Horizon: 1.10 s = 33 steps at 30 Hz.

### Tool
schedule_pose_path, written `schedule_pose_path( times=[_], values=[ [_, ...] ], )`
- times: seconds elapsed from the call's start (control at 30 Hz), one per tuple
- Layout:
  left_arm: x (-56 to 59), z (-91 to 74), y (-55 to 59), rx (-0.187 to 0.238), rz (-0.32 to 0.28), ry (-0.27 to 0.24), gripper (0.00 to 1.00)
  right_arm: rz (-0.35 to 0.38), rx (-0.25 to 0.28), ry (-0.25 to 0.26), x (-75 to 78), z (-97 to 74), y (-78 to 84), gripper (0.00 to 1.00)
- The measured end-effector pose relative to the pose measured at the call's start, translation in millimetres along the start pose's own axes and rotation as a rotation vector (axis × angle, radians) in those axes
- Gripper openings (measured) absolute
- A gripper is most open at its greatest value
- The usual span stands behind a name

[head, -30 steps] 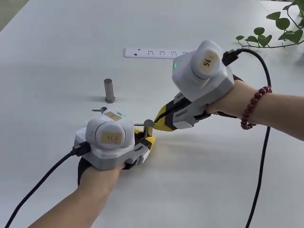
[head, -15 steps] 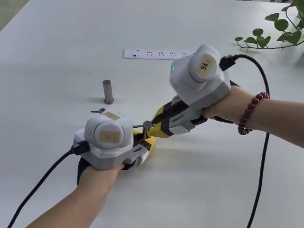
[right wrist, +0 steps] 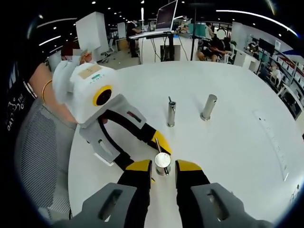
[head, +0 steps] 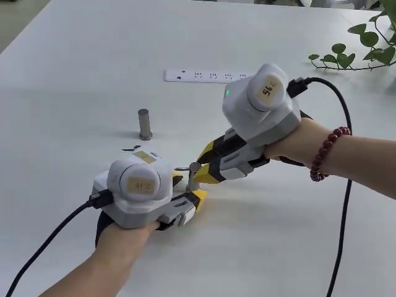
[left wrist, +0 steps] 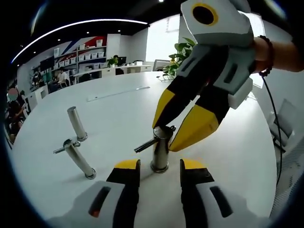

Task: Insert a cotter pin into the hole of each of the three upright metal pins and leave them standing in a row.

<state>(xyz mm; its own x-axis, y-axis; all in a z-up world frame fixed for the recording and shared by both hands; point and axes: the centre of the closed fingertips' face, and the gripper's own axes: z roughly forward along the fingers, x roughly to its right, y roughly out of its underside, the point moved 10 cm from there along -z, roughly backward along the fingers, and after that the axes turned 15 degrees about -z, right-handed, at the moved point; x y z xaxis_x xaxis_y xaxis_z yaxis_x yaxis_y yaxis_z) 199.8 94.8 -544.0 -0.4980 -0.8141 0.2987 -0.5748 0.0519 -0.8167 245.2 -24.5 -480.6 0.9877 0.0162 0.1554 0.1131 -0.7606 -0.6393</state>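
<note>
Centre: smooth cylindrical metal pin (left wrist: pixel 160 149), thin cotter pin (left wrist: pixel 143 145) through it; left hand-held gripper (left wrist: pixel 159 166) released, right hand-held gripper (right wrist: pixel 164 166) straddling its top, grip unclear.

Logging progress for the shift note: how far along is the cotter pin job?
Done: the first pin already carries the first cotter pin. In hand: the second pin has the second cotter pin poking through its top, left claw straddling its base, right claw open around its top; fully seated or not, I can't tell. Left: the far pin is bare.
</note>
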Motion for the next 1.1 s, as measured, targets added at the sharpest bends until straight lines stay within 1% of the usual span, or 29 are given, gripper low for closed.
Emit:
schedule_pose_path(
  times=[0.1, 0.23, 0.47, 0.7, 0.87, 0.97, 1.1],
  values=[
    [-0.8, -2.1, 0.4, -0.005, 0.009, -0.001, 0.34, 0.022, 0.008, -0.002, 0.3, 3.0, 0.4, 0.16],
    [-3.9, -3.9, -0.2, -0.006, 0.002, -0.002, 0.35, 0.03, 0.01, -0.007, -0.7, 7.3, 0.7, 0.16],
    [-4.6, -9.3, -1.4, -0.005, -0.004, 0.002, 0.38, 0.051, 0.01, -0.01, 4.3, 12.8, 3.8, 0.15],
    [-5.5, -18.2, -7.2, 0.02, -0.018, 0.013, 0.41, 0.039, 0.023, -0.02, 4.2, 15.1, 1.8, 0.1],
    [-4.8, -25.4, -9.1, 0.033, -0.029, 0.027, 0.44, 0.012, 0.01, -0.018, 6.2, 15.6, 2.0, 0.09],
    [-3.7, -30.3, -9.6, 0.035, -0.017, 0.036, 0.46, 0.003, 0.003, -0.015, 6.9, 15.6, 1.7, 0.09],
    [-4.9, -42.1, -9.8, 0.038, -0.003, 0.038, 0.48, -0.005, 0.0, -0.012, 8.9, 15.7, 1.9, 0.08]
  ],
)
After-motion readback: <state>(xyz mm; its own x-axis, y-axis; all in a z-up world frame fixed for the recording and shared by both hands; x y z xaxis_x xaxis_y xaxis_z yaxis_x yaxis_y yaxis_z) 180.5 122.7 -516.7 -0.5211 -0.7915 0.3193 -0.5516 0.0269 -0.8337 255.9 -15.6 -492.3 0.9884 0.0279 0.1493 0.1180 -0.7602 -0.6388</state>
